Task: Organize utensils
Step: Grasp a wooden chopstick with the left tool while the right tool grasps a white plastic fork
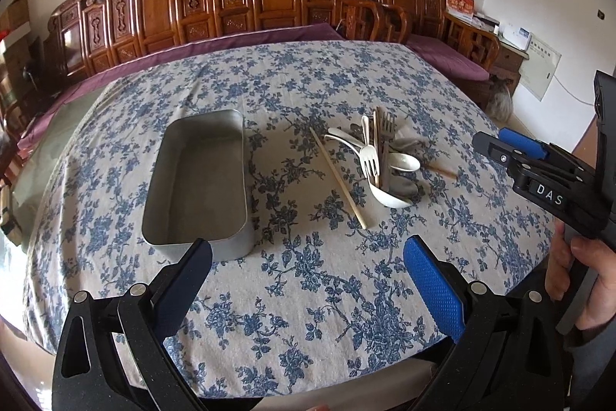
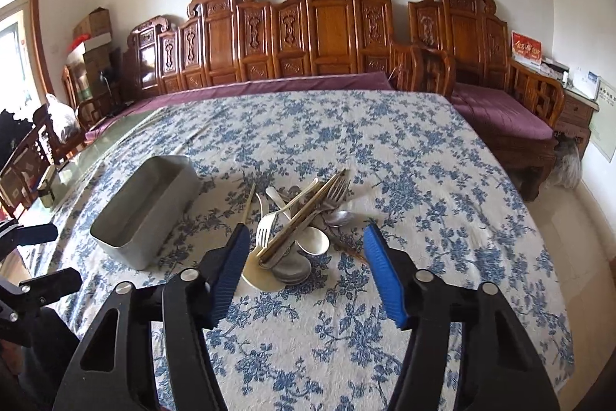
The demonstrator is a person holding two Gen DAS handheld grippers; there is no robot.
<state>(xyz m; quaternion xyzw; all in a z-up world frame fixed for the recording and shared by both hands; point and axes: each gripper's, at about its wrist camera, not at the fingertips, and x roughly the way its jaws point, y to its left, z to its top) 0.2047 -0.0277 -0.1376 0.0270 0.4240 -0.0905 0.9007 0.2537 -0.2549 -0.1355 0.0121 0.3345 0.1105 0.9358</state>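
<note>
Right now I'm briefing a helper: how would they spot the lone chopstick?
On the blue floral tablecloth, look between the metal tin and the utensil pile. The lone chopstick lies there alone: a pale wooden stick, apart from the pile.

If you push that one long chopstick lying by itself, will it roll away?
Probably a little: the lone chopstick looks thin and rounded, though the wrinkly tablecloth should slow it. It looks stiff and light, so it may slip between wide jaws.

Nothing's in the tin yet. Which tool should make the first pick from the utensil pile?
Right, probably. The right tool hangs open directly in front of the utensil pile, its fingers framing it. The left tool is open too, but sits nearer the empty metal tin, with the pile off to its right.
</note>
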